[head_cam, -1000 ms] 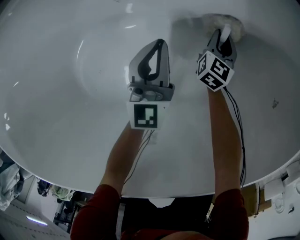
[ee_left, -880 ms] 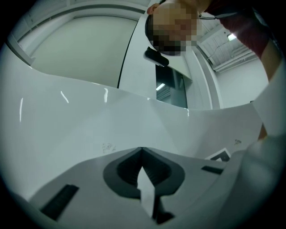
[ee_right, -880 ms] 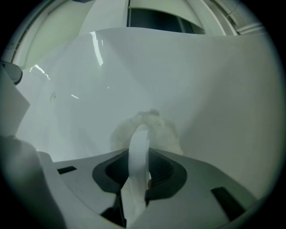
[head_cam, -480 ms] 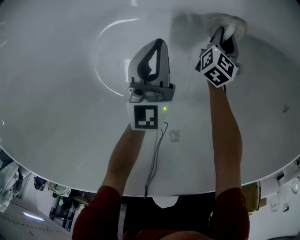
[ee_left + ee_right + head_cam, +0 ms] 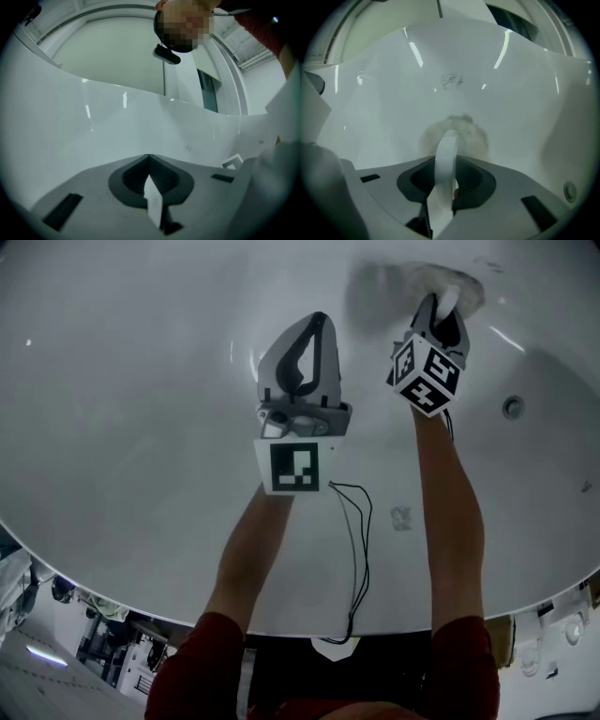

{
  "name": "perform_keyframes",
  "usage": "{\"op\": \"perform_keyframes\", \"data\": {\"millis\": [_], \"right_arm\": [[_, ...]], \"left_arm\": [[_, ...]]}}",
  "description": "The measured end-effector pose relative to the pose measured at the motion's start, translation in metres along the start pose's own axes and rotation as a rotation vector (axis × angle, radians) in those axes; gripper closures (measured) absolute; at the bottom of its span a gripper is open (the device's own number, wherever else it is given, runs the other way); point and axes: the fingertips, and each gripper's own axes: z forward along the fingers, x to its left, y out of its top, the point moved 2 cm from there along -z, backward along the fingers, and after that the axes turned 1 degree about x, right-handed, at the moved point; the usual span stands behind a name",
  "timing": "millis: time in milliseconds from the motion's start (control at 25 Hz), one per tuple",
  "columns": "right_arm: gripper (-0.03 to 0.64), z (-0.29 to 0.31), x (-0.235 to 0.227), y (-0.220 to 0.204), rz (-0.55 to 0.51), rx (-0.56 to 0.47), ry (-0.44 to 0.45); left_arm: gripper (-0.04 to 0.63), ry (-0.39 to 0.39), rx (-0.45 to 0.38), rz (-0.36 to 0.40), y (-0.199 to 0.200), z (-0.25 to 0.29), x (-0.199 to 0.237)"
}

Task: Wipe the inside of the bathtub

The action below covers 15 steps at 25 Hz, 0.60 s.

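Observation:
The white bathtub (image 5: 122, 427) fills the head view. My right gripper (image 5: 448, 307) is at the upper right, shut on the white loop handle (image 5: 446, 154) of a fluffy white wiping pad (image 5: 457, 279). The pad (image 5: 476, 136) is pressed against the tub's far wall. My left gripper (image 5: 319, 322) hovers in the middle of the tub, to the left of the pad, its jaws shut with nothing between them. In the left gripper view the left gripper (image 5: 149, 158) points at the bare tub wall (image 5: 117, 131).
A round metal fitting (image 5: 512, 407) sits in the tub wall right of the right arm, and shows as the fitting (image 5: 569, 191) low right in the right gripper view. A thin black cable (image 5: 358, 549) hangs below the left gripper. A small smudge (image 5: 401, 517) marks the tub.
The right gripper's marker cube has turned slightly while the pad stays on the far wall. The head view has shifted, bringing the round fitting into sight. The left gripper holds its place.

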Motion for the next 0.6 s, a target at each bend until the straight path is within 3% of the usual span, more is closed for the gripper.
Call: {"op": "perform_keyframes", "data": {"millis": [120, 200, 440, 600], "right_arm": [[0.518, -0.007, -0.124, 0.014, 0.085, -0.036, -0.132], [0.518, -0.009, -0.158, 0.028, 0.087, -0.04, -0.144], [0.518, 0.016, -0.133, 0.031, 0.058, -0.038, -0.107], [0.518, 0.024, -0.11, 0.043, -0.009, -0.037, -0.011]], "left_arm": [[0.579, -0.11, -0.009, 0.013, 0.005, 0.037, -0.105], [0.58, -0.114, -0.007, 0.016, 0.013, 0.042, -0.136], [0.579, -0.064, -0.01, 0.002, 0.005, 0.048, -0.112], [0.579, -0.036, -0.013, -0.02, 0.012, 0.049, -0.115]]}}
